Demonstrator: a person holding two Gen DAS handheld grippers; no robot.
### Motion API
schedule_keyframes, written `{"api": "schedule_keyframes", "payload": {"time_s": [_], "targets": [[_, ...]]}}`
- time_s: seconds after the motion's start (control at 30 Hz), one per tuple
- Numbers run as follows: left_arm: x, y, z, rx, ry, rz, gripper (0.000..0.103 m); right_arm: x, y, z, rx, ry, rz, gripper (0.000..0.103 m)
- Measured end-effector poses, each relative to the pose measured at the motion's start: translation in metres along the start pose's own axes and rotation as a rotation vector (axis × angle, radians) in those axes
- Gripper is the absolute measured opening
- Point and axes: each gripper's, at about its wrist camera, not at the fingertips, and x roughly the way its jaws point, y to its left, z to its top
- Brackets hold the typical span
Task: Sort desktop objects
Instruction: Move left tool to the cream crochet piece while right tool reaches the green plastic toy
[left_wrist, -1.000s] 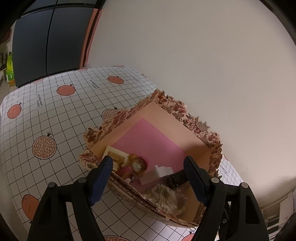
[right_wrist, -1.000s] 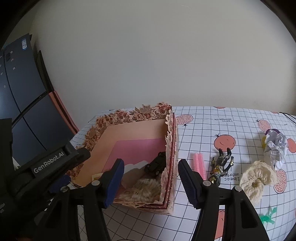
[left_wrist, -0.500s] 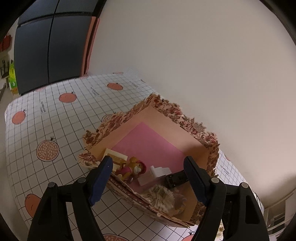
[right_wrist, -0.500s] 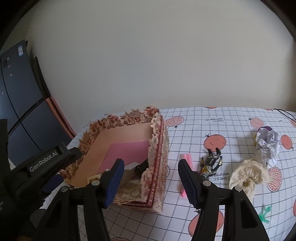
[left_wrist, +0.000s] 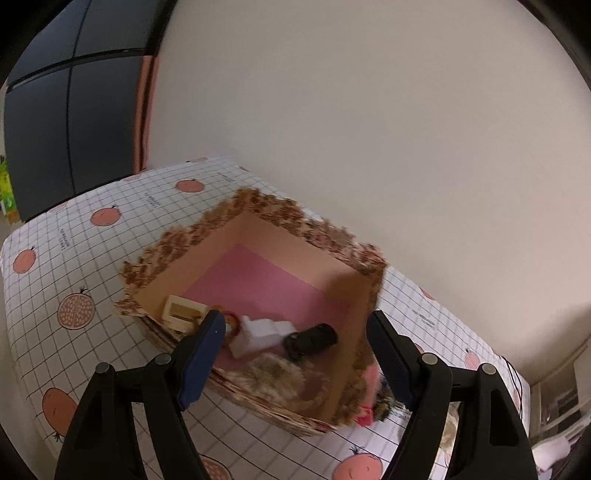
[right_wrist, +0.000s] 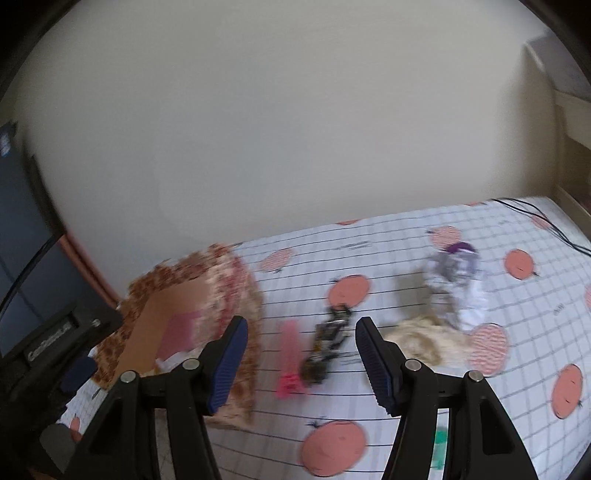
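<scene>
Hovering above the worktop (left_wrist: 74, 236), the left gripper (left_wrist: 295, 332) pointed down into the box (left_wrist: 295, 236), its fingers (left_wrist: 201, 354) spread wide with nothing between them. The box stood open on the gridded, fruit-printed cloth, near the wall, its floral rim ragged and its floor pink. Inside lay a cream block (left_wrist: 181, 312) at the near left corner, a white piece (left_wrist: 262, 332) beside it, a dark car (left_wrist: 312, 338) toward the right wall and a beige knit (left_wrist: 280, 373) against the near wall. A small figure between the block and the white piece was mostly hidden behind the left finger.

The right gripper (right_wrist: 297, 354) was held level and low, aimed across the worktop toward the wall, fingers (right_wrist: 375, 363) likewise wide apart and empty. Between them, in the blurred right wrist view, a pink comb (right_wrist: 290, 354) and a dark robot toy (right_wrist: 328, 347) lay side by side on the cloth, just right of the box (right_wrist: 236, 295). Farther right sat a beige flower (right_wrist: 424, 338) touching a white-and-purple wad (right_wrist: 458, 280). A green scrap (right_wrist: 439, 439) showed near the right finger's base. The left gripper's black body (right_wrist: 51, 339) appeared at the left edge beside the box.
</scene>
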Motion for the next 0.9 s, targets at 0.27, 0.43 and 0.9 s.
{"api": "schedule_keyframes", "payload": {"time_s": [0.27,0.43,0.9], "targets": [[-0.006,-0.044,-0.019,0.095,0.026,-0.052,0.080,-0.024,-0.058,0.012,0.090,-0.005,-0.136,0.064],[-0.007,-0.072,-0.036,0.159,0.067,-0.087,0.080,-0.027,-0.096,0.009,0.178,0.066,-0.197,0.064],[0.040,-0.100,-0.098,0.230,0.330,0.012,0.080,0.019,-0.147,-0.039,0.222,0.463,-0.274,0.066]]}}
